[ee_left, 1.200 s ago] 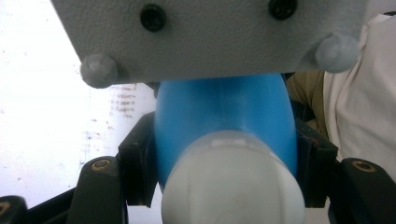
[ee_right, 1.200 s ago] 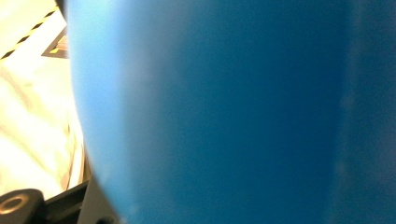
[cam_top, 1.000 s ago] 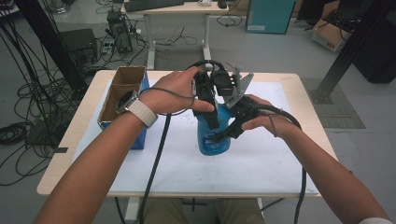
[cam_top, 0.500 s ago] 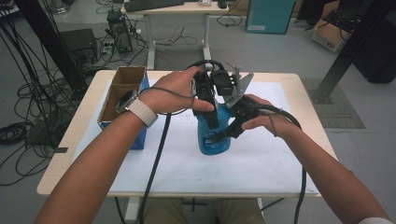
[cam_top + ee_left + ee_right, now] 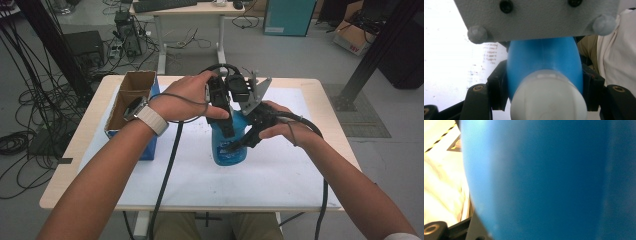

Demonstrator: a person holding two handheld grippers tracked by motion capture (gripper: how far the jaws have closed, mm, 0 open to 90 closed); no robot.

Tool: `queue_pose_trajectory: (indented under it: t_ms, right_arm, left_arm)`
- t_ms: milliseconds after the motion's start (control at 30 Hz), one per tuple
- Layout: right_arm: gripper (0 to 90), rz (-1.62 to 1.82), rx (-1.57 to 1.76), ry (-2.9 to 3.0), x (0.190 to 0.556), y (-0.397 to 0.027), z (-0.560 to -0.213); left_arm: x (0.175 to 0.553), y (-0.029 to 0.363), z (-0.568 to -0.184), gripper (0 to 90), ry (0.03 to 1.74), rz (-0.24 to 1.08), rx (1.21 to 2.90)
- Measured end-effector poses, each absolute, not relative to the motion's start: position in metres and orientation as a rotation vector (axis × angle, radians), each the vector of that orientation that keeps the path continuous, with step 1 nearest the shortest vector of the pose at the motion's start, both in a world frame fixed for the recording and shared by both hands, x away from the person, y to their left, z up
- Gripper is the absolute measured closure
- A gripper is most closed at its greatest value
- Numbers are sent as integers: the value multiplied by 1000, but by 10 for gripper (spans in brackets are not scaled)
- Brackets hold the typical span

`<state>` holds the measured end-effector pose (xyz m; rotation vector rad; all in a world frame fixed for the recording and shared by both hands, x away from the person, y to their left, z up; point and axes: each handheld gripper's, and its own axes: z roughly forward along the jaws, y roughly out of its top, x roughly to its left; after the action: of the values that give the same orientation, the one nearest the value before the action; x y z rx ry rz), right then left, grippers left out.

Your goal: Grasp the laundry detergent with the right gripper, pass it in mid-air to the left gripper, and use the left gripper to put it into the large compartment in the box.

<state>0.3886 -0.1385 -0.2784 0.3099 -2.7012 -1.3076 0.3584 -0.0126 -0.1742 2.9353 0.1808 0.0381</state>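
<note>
Still, both hand-held grippers (image 5: 227, 127) clamped, bottle (image 5: 227, 150) unmoved

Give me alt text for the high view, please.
Two hand-held grippers clamp a blue bottle standing on a white mat: the left gripper from above, the right gripper from the side. An open cardboard box sits at the left.

An open brown cardboard box (image 5: 131, 97) with blue sides stands at the left of the white-covered wooden table (image 5: 280, 175), its flaps up.
</note>
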Motion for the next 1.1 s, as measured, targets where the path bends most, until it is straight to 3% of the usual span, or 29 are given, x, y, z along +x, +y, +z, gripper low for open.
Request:
queue_pose_trajectory:
  t_ms: [1100]
  right_arm:
    - [437,-1303,309,-2699,389,-137,-278]
  left_arm:
    - [359,-11,-174,375,189,39,2932]
